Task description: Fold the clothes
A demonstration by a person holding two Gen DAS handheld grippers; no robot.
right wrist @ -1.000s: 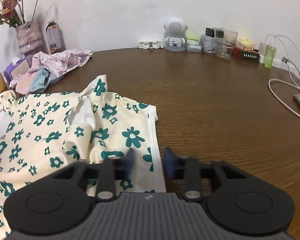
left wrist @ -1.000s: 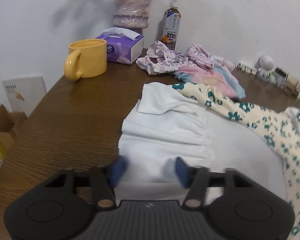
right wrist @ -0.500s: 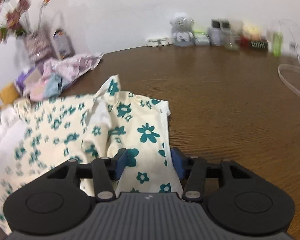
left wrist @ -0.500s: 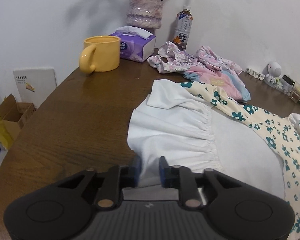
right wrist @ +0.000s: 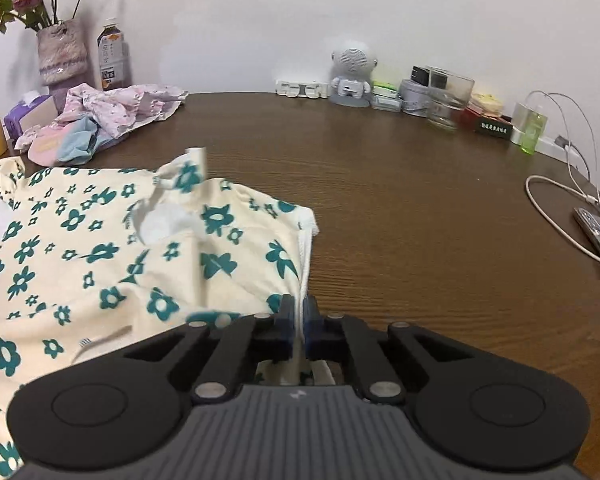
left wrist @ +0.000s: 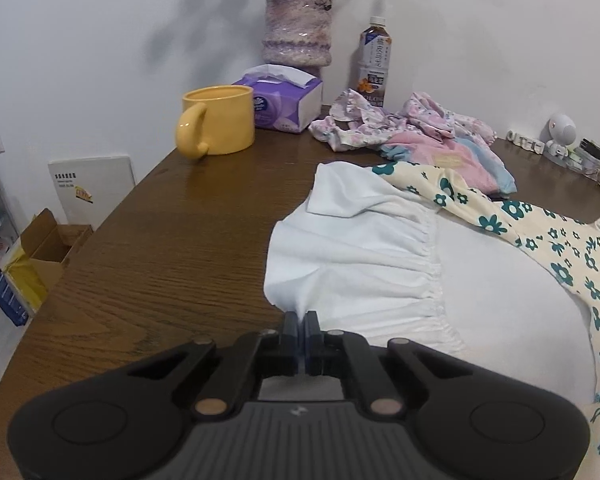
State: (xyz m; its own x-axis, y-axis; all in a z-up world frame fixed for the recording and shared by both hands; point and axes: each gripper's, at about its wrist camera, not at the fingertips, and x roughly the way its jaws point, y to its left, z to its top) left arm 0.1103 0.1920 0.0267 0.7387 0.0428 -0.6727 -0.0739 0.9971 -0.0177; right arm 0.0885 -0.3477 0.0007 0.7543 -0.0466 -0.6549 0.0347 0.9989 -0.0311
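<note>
My left gripper [left wrist: 301,322] is clamped on the white hem of the floral dress [right wrist: 100,248], which lies spread on the wooden table [right wrist: 420,200] in front of the yellow mug [left wrist: 216,126]. My right gripper [right wrist: 299,316] pinches the dress's far edge, lifting a fold.

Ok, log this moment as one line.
phase: grasp | left tongs: shut on white skirt hem | right tongs: shut on floral top edge | garment: on table
</note>
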